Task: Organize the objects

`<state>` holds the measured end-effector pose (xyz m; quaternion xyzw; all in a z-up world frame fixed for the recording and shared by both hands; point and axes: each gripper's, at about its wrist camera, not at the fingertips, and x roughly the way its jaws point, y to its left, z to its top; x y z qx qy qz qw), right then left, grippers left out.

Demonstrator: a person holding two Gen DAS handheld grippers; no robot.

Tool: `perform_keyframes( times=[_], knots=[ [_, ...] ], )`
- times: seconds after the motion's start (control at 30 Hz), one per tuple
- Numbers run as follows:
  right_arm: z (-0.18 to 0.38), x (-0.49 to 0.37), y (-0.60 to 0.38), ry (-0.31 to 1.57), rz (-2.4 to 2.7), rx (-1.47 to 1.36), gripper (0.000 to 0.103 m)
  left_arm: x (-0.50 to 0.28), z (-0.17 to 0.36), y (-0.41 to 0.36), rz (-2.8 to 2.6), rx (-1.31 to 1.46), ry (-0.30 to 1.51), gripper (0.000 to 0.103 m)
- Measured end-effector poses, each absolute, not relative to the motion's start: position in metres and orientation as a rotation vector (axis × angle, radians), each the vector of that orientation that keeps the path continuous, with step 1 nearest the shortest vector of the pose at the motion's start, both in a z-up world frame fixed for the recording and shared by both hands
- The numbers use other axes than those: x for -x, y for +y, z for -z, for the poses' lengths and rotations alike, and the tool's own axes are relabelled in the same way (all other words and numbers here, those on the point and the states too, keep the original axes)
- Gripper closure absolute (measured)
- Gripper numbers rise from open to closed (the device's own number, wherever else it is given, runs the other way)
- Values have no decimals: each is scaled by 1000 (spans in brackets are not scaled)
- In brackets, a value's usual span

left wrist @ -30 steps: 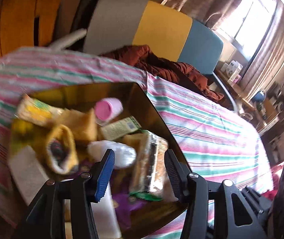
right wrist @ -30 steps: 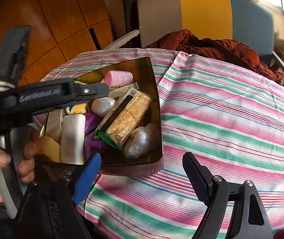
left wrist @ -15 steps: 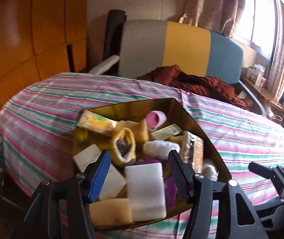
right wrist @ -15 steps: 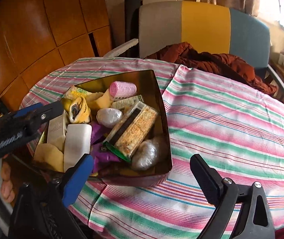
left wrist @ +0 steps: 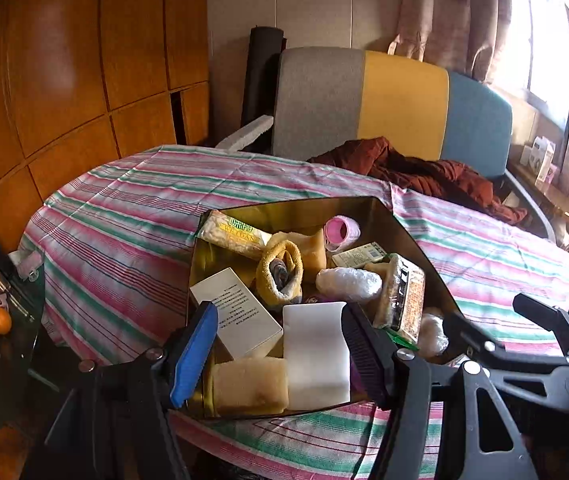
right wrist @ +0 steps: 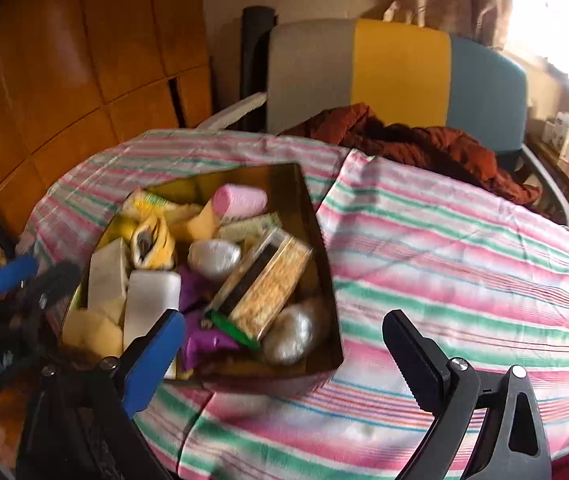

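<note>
Both claws hang spread and empty at the table's near edge, the left gripper [left wrist: 276, 344] just over the white block [left wrist: 316, 360], the right gripper [right wrist: 284, 348] beside the gold tin [right wrist: 316, 216]; everything loose lies heaped inside that tin on the striped cloth [right wrist: 464, 248]. This fits either sorting about to start or a last item just dropped in; I cannot tell which.
</note>
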<state>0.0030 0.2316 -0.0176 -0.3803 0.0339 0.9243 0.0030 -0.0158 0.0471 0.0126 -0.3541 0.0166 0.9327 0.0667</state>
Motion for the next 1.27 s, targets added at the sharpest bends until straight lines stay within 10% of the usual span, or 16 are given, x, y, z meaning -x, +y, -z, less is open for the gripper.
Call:
perform_keyframes(
  times=[1.27],
  knots=[
    [35, -4, 205, 89, -2899, 1238, 0, 11, -7, 33, -2849, 1007, -7, 40]
  ],
)
